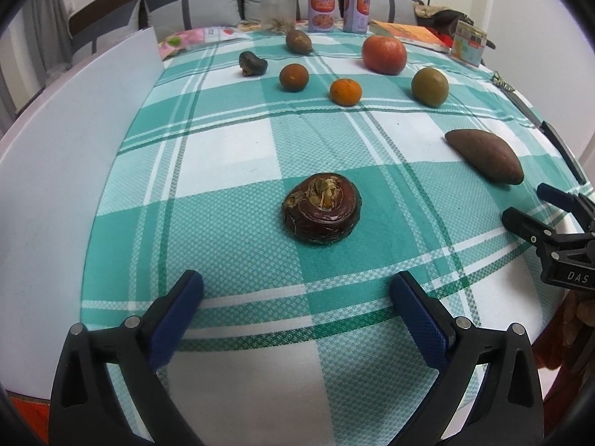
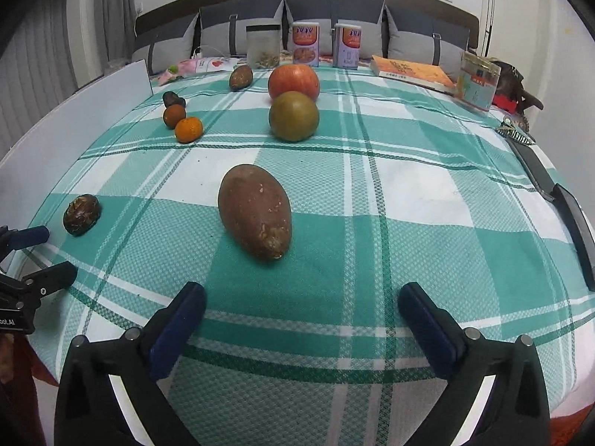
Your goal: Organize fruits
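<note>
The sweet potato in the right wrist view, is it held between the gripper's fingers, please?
No, the sweet potato lies on the tablecloth ahead of the open right gripper, apart from both fingers.

Brown sweet potato (image 2: 256, 210) and dark water chestnut (image 1: 321, 212) lie near; citrus (image 1: 346, 91), apple (image 1: 384, 54) farther back.

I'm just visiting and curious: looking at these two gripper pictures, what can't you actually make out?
- Print on the two cans: too small to read in both views.
- Contents of the clear jar: blurred, far off.
- Dark item behind the boxed pack: mostly hidden by it in the right view.
- Person holding the left gripper and right gripper: cut off by the frame edges.
</note>
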Demonstrator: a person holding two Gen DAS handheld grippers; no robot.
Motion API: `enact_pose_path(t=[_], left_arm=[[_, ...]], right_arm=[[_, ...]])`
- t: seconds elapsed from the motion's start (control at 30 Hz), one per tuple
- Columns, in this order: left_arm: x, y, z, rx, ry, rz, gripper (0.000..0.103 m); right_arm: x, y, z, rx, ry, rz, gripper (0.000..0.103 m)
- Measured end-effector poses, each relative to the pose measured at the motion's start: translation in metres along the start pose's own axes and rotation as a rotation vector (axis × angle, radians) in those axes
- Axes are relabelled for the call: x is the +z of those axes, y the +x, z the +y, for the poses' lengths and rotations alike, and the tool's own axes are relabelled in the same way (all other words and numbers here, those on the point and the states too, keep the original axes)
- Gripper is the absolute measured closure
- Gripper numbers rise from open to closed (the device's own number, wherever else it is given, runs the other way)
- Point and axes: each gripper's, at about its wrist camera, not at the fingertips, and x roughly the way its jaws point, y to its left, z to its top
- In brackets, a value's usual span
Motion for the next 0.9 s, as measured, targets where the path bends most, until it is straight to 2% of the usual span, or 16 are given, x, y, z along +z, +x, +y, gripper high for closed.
enact_pose_path(t=[0.2,0.4,0.57,0.8,0.9], left_arm=[[-0.002,0.0,-0.001,0.003,-0.001,-0.015,0.001],[-0.013,-0.005,-0.003,0.029,-0.022,-0.097,0.001],[-0.015,-0.006,-0.004,0.037,-0.027,-0.129,0.001],[-0.016,-0.006,-0.003,0.027,-0.027,-0.132,0.001],[-0.008,-0.006,0.002,-0.022,-0.001,-0.077,0.002]], right_arm=[[-0.004,-0.002,0.001,-0.001,0.0,-0.043,0.0],[-0.008,-0.003,0.001,-0.003,-0.002,-0.072,0.0],[-0.008,-0.002,0.002,-0.005,-0.004,-0.06,0.0],[-0.006,-0.002,0.001,-0.004,-0.001,-0.048,0.0],[-0.005,-0.002,0.001,-0.001,0.003,-0.038,0.0]])
